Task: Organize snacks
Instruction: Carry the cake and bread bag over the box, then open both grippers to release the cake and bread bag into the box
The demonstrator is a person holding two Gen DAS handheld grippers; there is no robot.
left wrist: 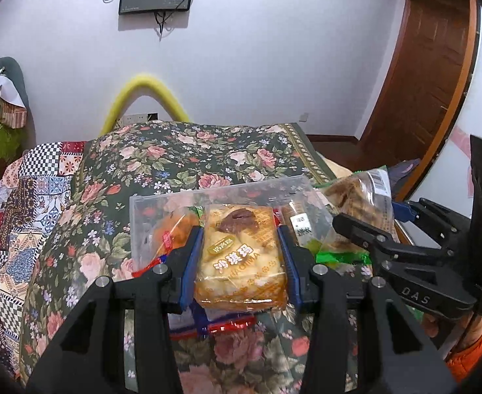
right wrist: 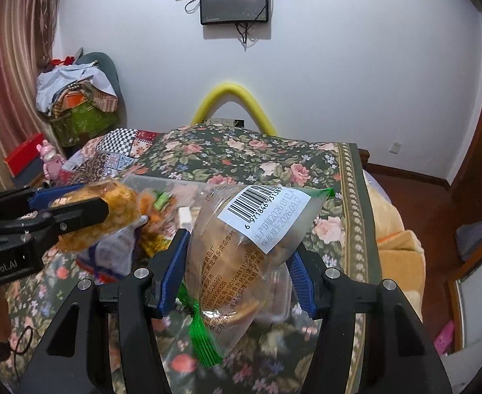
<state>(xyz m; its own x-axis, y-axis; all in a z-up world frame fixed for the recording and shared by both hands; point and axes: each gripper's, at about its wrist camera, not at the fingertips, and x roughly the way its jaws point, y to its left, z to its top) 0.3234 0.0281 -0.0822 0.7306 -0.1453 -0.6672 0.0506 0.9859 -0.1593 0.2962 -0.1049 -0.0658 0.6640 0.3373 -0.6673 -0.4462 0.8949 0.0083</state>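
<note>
Right gripper clamps a barcoded snack bag.

Both wrist cameras are looking forward, close above the floral tablecloth, facing the wall monitor. Both are sharing the clear snack box beneath it.

My left hand-held gripper holds a sachima pack over the clear box on the tabletop. To its right, my right hand-held gripper holds a bagged pastry above that box.

"SHAQIMA" on snack pack
</note>
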